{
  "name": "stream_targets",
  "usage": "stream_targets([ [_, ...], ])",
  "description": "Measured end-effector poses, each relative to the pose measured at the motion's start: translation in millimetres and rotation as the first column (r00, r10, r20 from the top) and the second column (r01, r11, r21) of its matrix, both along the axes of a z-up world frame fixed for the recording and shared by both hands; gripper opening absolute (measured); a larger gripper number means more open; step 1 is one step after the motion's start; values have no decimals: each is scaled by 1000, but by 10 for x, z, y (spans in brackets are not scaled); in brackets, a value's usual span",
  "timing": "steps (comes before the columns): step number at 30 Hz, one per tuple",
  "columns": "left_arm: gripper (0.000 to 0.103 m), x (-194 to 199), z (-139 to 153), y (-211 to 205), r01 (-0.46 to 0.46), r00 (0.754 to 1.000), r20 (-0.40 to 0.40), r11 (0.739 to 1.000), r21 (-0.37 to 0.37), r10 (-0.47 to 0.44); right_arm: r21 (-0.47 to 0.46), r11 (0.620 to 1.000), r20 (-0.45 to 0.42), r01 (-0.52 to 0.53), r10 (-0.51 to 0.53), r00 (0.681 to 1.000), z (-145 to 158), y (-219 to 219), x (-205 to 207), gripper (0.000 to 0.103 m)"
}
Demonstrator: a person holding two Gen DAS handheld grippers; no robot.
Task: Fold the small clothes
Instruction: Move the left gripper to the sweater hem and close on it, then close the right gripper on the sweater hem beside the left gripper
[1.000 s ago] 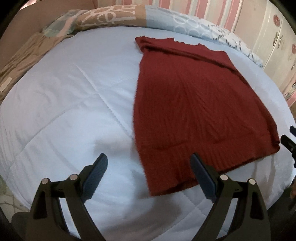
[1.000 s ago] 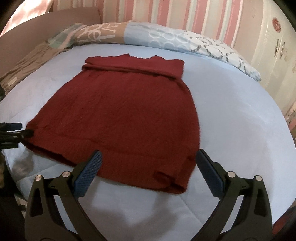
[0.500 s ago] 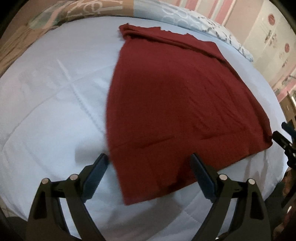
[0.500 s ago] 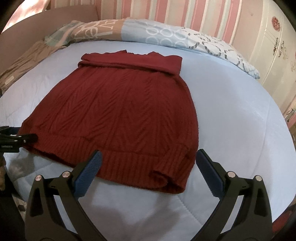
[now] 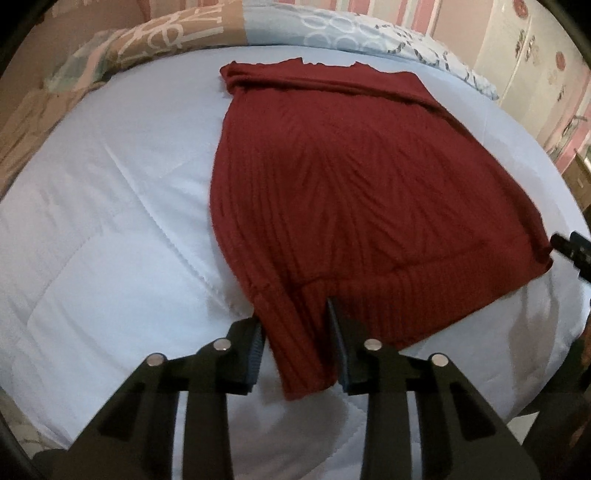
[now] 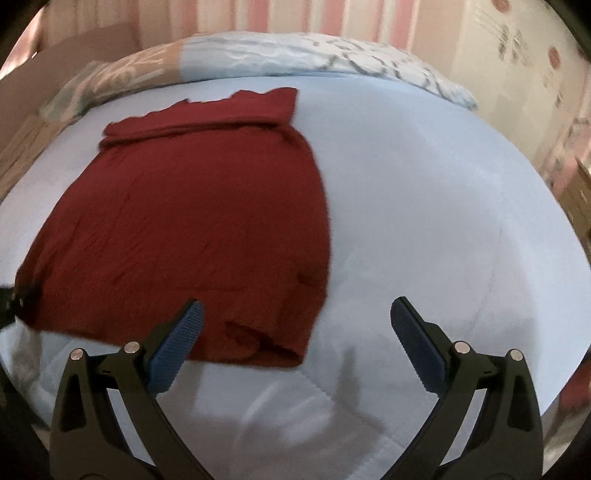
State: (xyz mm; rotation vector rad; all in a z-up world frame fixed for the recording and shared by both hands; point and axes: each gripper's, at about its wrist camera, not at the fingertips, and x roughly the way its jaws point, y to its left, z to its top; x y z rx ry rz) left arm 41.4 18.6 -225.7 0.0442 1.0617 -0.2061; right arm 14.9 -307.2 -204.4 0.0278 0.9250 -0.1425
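The room light is soft and a little dim, with a warm pink tone. Both views bend strongly at the dark round edges. The right wrist view is blurred all over, while the sweater [image 5: 362, 192] in the left wrist view shows its ribs. Soft grey shadows lie on the quilt [image 6: 424, 221] near the sweater's lower edge.

Sweater [image 5: 354, 192] lay flat on the quilt [image 5: 110, 229], neck end toward the pillows [image 5: 332, 26] at the far edge. Left gripper [image 5: 295, 343] was at its near-left hem corner, fabric bunched between closing jaws. Right gripper [image 6: 295, 332] straddled the near-right corner, apart.
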Motion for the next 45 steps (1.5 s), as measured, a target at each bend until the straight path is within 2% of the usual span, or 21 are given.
stream_targets([
  [4,33,16,-14,-26,9,1000,1,1000,30,-9,51,998,-81,32,-28,996,-161,-51,118,100],
  [7,33,34,-7,-37,10,1000,0,999,38,-10,71,997,-83,35,-30,996,-191,-24,124,92],
  [8,33,36,-5,-44,13,1000,1,999,43,-13,50,998,-90,25,-21,996,-207,6,134,82],
  [9,33,33,-6,-52,16,1000,2,999,48,-16,39,999,-99,16,-12,995,-227,26,141,59],
  [11,33,39,-13,-56,18,1000,1,999,51,-18,88,996,-113,14,-4,994,-242,-19,130,33],
  [12,33,44,-16,-52,18,1000,1,999,50,-18,104,994,-105,21,-10,994,-216,-39,96,30],
  [13,33,46,-16,-50,17,1000,0,999,49,-17,99,995,-84,21,-13,996,-157,-68,46,19],
  [16,34,41,-16,-66,16,1000,2,998,53,-16,88,996,-45,30,-27,999,-31,-147,-35,9],
  [19,35,35,-27,-76,16,1000,4,998,59,-16,144,987,-84,75,-63,994,-76,-335,-78,12],
  [20,35,35,-31,-75,13,1000,4,998,58,-13,163,982,-102,98,-82,991,-116,-399,-94,23],
  [21,36,38,-34,-66,13,1000,3,998,56,-13,179,978,-107,109,-91,990,-132,-436,-113,40],
  [23,36,40,-25,-63,11,1000,3,998,55,-11,222,968,-100,121,-101,990,-135,-519,-176,57],
  [26,36,41,-23,-52,12,1000,3,998,56,-13,235,964,-78,121,-106,991,-64,-556,-219,65],
  [30,37,39,-29,-49,9,1000,2,998,56,-9,272,959,17,76,-83,996,172,-478,-178,89],
  [31,37,41,-27,-43,11,1000,3,998,58,-11,268,961,23,62,-71,997,194,-440,-148,92],
  [35,37,51,-31,-29,10,1000,0,998,56,-10,250,968,-27,18,-11,1000,59,-273,72,92],
  [38,38,53,-35,-22,9,1000,-2,998,57,-9,281,959,-87,42,-18,996,-138,-290,153,77],
  [40,39,51,-37,-19,9,1000,-2,998,59,-9,310,948,-141,73,-30,990,-282,-331,162,76],
  [43,40,57,-49,-34,6,1000,-4,998,62,-6,316,945,-139,81,-38,990,-336,-356,108,72],
  [45,40,59,-58,-38,7,1000,-4,998,65,-6,327,943,-128,67,-26,991,-316,-351,97,62],
])
